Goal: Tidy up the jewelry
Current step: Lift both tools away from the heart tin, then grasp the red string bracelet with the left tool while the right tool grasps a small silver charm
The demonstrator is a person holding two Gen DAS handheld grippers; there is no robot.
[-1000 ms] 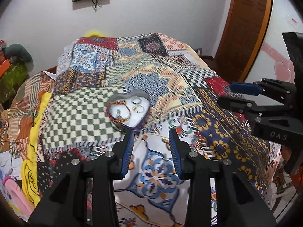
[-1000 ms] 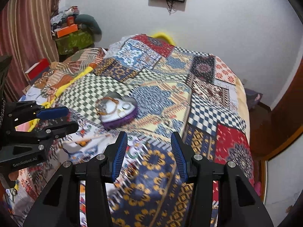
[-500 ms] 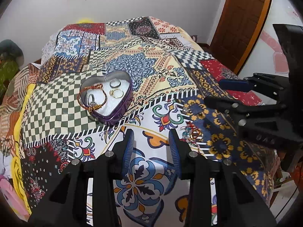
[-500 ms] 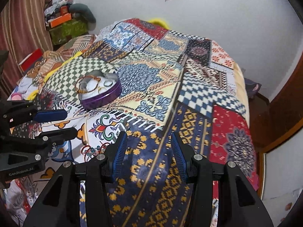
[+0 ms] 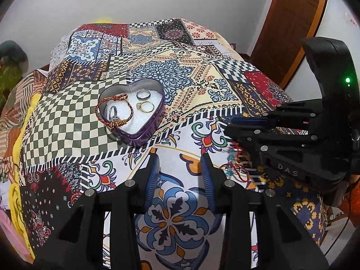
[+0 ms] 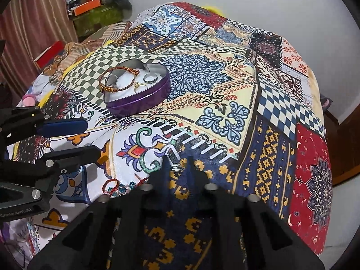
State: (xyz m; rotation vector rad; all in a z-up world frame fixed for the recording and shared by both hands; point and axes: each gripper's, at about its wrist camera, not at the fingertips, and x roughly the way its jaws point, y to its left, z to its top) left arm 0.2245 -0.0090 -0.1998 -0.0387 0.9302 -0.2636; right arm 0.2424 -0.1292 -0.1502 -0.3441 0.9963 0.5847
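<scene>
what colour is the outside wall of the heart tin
Purple, on the heart tin; clearest in the right wrist view.

The red-and-teal beaded bracelet (image 5: 234, 164) is only partly seen in the left wrist view — its right side is covered by the right gripper (image 5: 231, 126), and whether those narrowed fingers touch it cannot be told. In the right wrist view the same bracelet (image 6: 117, 185) runs under the black finger (image 6: 157, 175), so its far end is lost. A small glint between the fingertips is too small to name. The dark piece (image 5: 113, 112) inside the heart-shaped tin (image 5: 144, 132) is too small to identify. The left gripper (image 6: 87, 137) is cut off by the left edge — its body is unseen there
</scene>
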